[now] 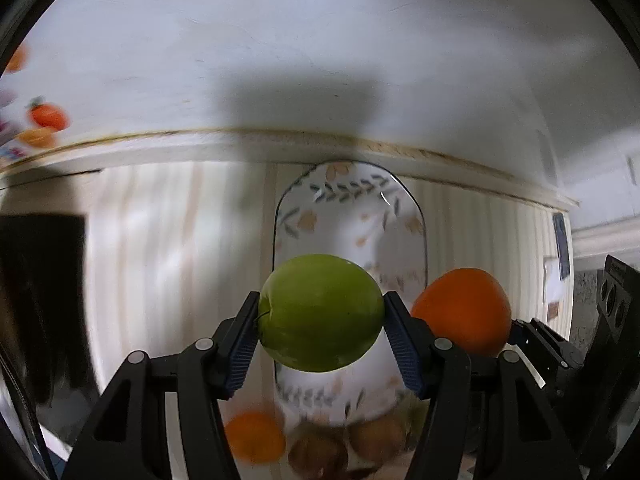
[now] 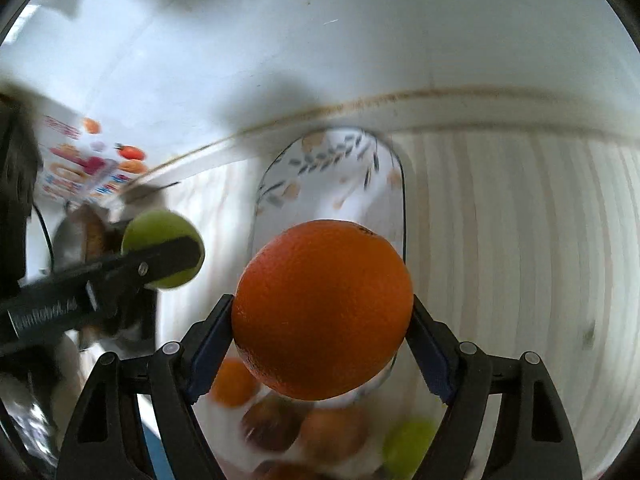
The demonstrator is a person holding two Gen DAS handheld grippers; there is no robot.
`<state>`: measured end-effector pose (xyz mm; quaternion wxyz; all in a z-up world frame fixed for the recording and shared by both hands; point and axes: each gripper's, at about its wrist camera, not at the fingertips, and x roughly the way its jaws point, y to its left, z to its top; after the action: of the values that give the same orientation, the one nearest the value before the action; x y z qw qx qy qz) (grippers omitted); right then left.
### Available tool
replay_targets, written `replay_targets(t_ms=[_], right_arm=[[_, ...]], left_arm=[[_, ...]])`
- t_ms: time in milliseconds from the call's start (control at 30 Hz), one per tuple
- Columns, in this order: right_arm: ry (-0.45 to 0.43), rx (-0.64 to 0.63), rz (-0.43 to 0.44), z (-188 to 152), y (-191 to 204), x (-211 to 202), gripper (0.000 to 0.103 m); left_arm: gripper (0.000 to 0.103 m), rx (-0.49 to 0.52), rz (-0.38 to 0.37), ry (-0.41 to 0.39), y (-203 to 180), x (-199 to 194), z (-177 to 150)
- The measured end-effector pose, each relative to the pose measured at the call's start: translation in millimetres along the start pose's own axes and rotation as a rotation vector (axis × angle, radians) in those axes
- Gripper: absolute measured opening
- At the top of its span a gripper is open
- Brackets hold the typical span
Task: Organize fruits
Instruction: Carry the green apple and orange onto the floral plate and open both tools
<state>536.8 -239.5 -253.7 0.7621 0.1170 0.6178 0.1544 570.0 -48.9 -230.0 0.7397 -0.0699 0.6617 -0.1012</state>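
My left gripper [image 1: 320, 316] is shut on a green apple [image 1: 320, 312], held above a long oval plate with a leaf pattern [image 1: 352, 204]. My right gripper [image 2: 322, 312] is shut on an orange [image 2: 322, 308], held above the same plate [image 2: 332, 168]. The orange also shows in the left wrist view [image 1: 464, 308], to the right of the apple. The apple and left gripper show in the right wrist view [image 2: 164, 248], to the left. Below both grippers lie several blurred fruits: a small orange [image 1: 256, 436], brown fruits [image 1: 320, 452] and a green one [image 2: 408, 444].
The plate lies on a pale striped table cloth [image 2: 520, 240] against a white wall [image 1: 320, 40]. A printed box with fruit pictures [image 2: 88, 160] stands at the far left. Dark objects [image 1: 40, 300] sit at the left edge, dark equipment [image 1: 612, 300] at the right.
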Motion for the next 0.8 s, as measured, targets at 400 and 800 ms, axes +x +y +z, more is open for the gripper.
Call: replay_targets(t_ms=[400, 800], right_arm=[[0.137, -0.048, -0.043, 68.3, -5.6, 75.3, 0.084], [0.181, -0.035, -0.053, 83.4, -4.1, 94.8, 0.090]], left_arm=[[0.058, -0.071, -0.005, 0.158, 19.0, 68.8, 51.3], [0.060, -0.079, 0.055, 0.178, 10.3, 85.6, 50.9]])
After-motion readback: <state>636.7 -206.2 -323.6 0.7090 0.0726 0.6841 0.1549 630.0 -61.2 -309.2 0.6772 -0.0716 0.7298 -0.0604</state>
